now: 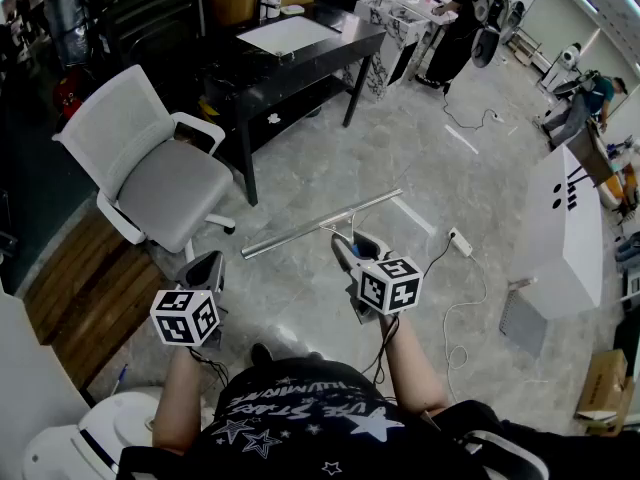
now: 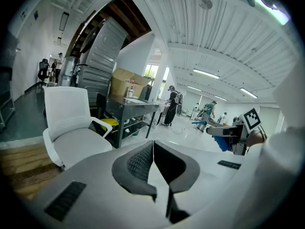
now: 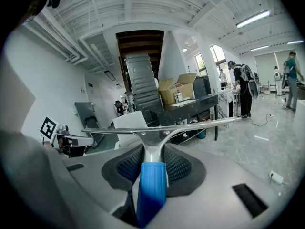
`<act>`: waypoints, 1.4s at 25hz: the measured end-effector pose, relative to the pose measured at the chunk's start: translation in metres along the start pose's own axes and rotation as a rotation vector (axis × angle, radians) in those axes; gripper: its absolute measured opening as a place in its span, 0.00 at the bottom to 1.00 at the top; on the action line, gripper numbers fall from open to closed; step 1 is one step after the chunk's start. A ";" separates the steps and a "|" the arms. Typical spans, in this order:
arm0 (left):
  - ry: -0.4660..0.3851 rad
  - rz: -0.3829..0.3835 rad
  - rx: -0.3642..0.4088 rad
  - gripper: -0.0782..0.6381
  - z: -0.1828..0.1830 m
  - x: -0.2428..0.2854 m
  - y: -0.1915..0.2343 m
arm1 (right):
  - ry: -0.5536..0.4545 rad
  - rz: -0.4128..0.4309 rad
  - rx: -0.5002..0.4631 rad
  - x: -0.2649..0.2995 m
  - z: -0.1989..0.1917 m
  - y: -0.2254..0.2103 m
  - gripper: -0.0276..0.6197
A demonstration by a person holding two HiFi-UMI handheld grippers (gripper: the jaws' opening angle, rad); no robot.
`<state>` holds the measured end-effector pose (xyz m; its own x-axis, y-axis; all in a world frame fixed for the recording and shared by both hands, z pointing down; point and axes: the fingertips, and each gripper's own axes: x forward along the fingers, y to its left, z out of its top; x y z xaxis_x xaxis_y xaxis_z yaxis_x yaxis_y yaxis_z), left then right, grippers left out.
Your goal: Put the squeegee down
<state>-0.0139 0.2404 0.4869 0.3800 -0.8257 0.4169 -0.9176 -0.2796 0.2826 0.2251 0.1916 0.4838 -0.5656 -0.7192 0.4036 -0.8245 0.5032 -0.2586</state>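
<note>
Hard to make out from the head view: the blue handle (image 3: pixel 151 191) of the squeegee (image 1: pixel 320 224), buried under the right gripper (image 3: pixel 151 165) and cut off at the bottom edge of the right gripper view. Also cut short: both forearms (image 1: pixel 412 363), lost behind the dark printed shirt, and a white rounded base (image 1: pixel 88 438) clipped by the lower left corner. Closest around, a strip of wood flooring (image 1: pixel 80 290) to the left, then a white office chair (image 1: pixel 160 173) just ahead of the left gripper (image 2: pixel 152 159). To the right, a white power strip (image 1: pixel 460 241) with its cord trailing over the grey floor, a white cabinet (image 1: pixel 560 230) past it, a cardboard box (image 1: pixel 602 386) by the edge. Farther off, a black desk (image 1: pixel 290 58) with a white sheet on top. Beyond that, people (image 1: pixel 462 18) standing, too small for detail. Left jaws pressed together, pad against pad, empty. Right jaws clamped on the blue handle, metal neck rising from between the pads, long metal blade (image 3: pixel 162 126) carried crosswise, off the floor, apart from the chair, far end toward the desk legs.
</note>
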 end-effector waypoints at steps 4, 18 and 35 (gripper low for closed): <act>0.000 0.001 0.011 0.14 0.001 -0.001 0.008 | 0.002 -0.003 -0.004 0.009 0.001 0.006 0.26; 0.002 -0.022 0.004 0.14 0.018 -0.017 0.078 | -0.022 -0.042 0.026 0.054 0.013 0.055 0.26; 0.028 0.009 0.007 0.14 0.051 0.068 0.146 | 0.004 -0.058 0.050 0.163 0.043 0.009 0.26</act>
<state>-0.1278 0.1188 0.5120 0.3749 -0.8144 0.4430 -0.9217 -0.2761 0.2725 0.1250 0.0584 0.5092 -0.5170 -0.7444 0.4225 -0.8557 0.4365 -0.2781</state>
